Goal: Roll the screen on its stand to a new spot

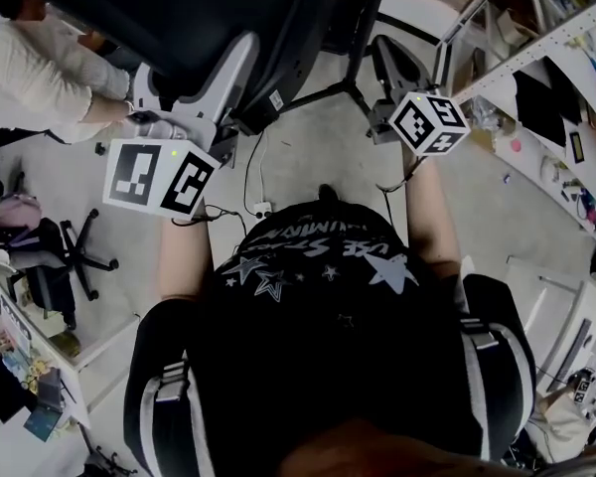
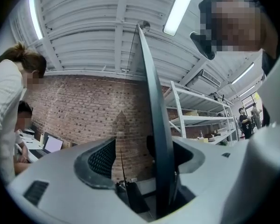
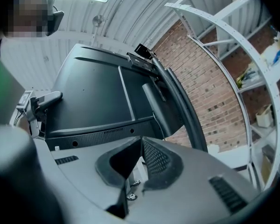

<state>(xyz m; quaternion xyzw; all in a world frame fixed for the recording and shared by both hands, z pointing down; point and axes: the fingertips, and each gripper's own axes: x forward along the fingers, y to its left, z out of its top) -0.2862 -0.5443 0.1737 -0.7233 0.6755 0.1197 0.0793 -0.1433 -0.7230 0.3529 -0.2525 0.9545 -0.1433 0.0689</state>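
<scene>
My left claw (image 2: 141, 153): jaws wide apart, the screen's (image 2: 155, 125) thin edge upright between them, nearer the right jaw. My right claw (image 3: 140, 143): jaws together, empty, facing the screen's dark back. Stand (image 1: 323, 95) on the floor (image 1: 308, 157).

Left gripper (image 2: 144, 160), right gripper (image 3: 139, 158): pale grey shells, black pads (image 3: 156, 160) with a fine mesh pattern. Marker cubes (image 1: 159, 179): white with black square patterns. Screen (image 3: 95, 94) ahead of the right gripper: matt black. Brick wall (image 2: 79, 111) beyond the left gripper: red-brown, pale mortar lines. Shelving (image 2: 200, 120) right of the left gripper: white. Shirt (image 1: 318, 266) behind both grippers: black, pale stars and lettering. Floor (image 1: 308, 157): grey.
</scene>
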